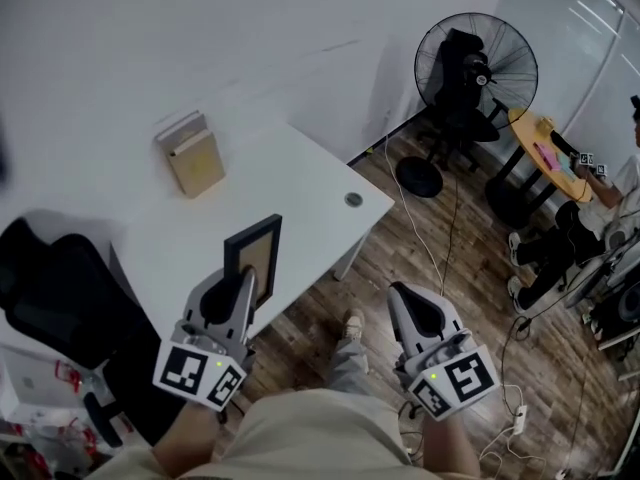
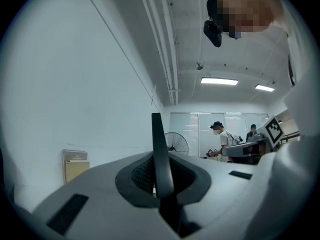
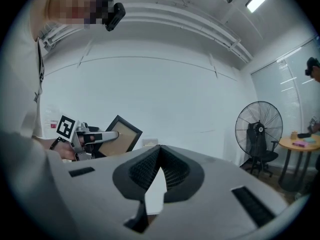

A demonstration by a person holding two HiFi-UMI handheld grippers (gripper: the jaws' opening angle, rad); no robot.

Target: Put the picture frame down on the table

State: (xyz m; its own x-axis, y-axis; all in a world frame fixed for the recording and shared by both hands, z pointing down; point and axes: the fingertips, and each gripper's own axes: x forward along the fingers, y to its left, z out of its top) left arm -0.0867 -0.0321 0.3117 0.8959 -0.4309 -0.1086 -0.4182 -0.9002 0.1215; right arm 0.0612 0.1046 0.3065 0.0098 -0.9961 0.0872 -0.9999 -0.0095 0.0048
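Black picture frame [image 1: 255,258] with a tan board is pinched in the jaws of our left gripper [image 1: 244,280]. Our right gripper [image 1: 397,292] has jaws squeezed together, empty.

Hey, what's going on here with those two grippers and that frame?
A person holds a gripper in each hand. The left gripper has its jaws clamped on a black picture frame, held over the near edge of the white table and not yet laid down. The right gripper is shut and empty, over the floor beside the table.
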